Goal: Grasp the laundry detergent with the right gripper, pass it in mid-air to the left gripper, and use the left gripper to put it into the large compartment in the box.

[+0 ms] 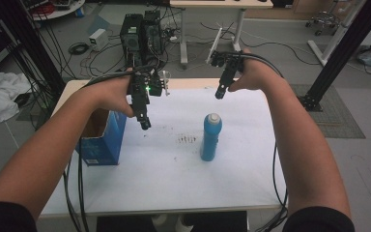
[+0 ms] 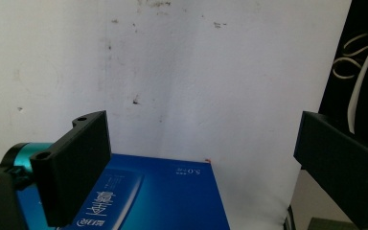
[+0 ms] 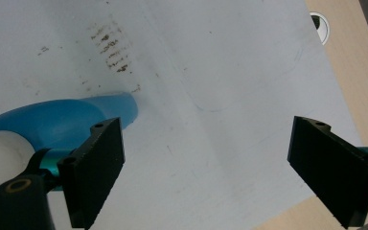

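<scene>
Blue plastic bottle [image 1: 211, 137] with a white cap stands upright on the white tabletop [image 1: 174, 179], right of centre. A blue box [image 1: 101, 137] sits at the left edge. Left tongs [image 1: 145, 124] hover beside the box, right tongs [image 1: 219, 94] above the bottle; both gape wide, holding nothing.

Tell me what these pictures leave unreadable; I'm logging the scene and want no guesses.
- Open blue cardboard box: its inside is hidden in the high view by the person's left forearm and the box's own wall.
- Its printed label: cut off by the bottom edge and the jaw in the left gripper view.
- Upright blue plastic bottle with white cap: any label is too small in the high view; the right gripper view cuts it off.
</scene>
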`<state>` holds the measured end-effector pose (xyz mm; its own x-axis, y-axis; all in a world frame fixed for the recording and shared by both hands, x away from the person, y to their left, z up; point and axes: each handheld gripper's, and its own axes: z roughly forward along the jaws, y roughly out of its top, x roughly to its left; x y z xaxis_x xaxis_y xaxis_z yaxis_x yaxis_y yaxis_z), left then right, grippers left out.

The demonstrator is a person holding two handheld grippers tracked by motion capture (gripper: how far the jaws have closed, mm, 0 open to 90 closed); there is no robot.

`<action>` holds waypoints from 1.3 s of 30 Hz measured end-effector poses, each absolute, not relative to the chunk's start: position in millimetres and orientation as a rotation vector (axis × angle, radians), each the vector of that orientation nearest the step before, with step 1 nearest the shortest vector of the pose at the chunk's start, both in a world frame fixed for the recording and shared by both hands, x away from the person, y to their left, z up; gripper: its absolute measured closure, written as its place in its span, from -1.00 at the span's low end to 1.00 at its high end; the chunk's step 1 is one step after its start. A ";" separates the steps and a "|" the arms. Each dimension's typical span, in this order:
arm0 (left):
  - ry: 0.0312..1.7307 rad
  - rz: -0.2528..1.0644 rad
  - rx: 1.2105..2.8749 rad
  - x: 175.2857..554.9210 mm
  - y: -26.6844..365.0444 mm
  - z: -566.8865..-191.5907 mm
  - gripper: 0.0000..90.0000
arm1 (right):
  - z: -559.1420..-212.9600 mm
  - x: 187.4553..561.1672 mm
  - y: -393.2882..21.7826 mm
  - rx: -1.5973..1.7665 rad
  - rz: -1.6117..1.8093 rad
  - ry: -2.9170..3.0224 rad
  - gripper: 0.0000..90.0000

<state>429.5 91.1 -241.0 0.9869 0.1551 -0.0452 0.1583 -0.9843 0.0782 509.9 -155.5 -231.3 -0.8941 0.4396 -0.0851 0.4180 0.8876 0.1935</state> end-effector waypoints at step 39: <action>0.200 -0.017 3.049 405.2 89.3 -244.8 -0.88 | -231.2 479.6 -177.8 1.008 0.996 2.541 -0.74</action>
